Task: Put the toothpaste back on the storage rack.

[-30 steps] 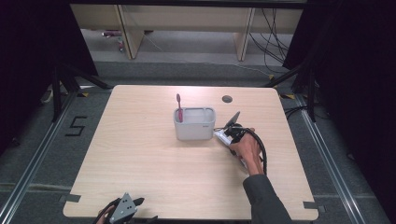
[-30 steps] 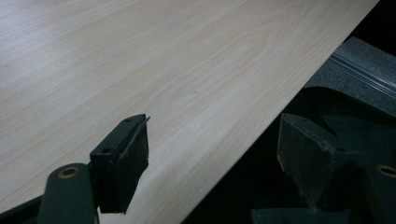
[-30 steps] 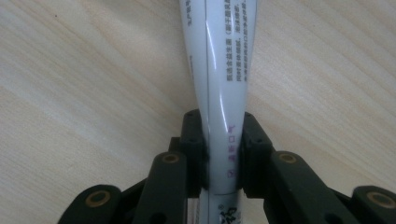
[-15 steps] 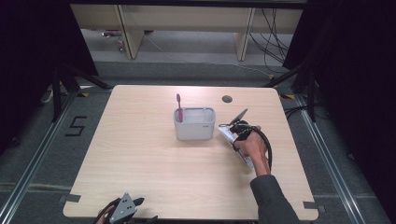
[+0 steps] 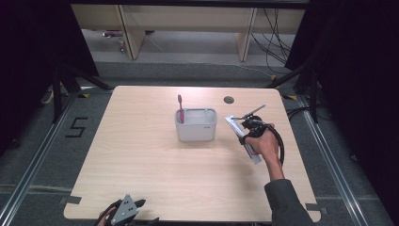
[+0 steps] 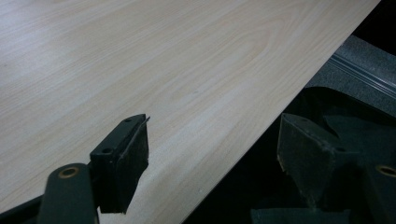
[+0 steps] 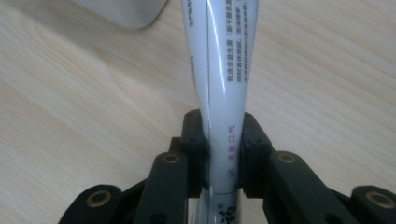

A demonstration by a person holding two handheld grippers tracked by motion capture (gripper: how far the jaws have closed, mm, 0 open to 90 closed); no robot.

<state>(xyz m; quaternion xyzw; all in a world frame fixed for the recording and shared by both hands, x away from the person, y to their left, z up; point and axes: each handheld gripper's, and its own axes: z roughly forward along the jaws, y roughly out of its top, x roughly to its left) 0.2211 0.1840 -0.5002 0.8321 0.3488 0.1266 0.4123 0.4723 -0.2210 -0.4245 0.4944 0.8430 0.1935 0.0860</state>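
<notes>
The high view looks forward and down on the whole table (image 5: 141,179) from well off. Each gripper view sits close behind its jaws, skimming the tabletop; the right one shares the toothpaste tube (image 7: 224,93) with the high view's centre right.

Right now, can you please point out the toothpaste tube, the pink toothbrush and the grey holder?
toothpaste tube (image 7: 223,70): right gripper view, on its white printed body above the tongs.
pink toothbrush (image 5: 179,106): high view, on its handle above the holder's rim.
grey holder (image 5: 196,133): high view, on its front wall.
</notes>
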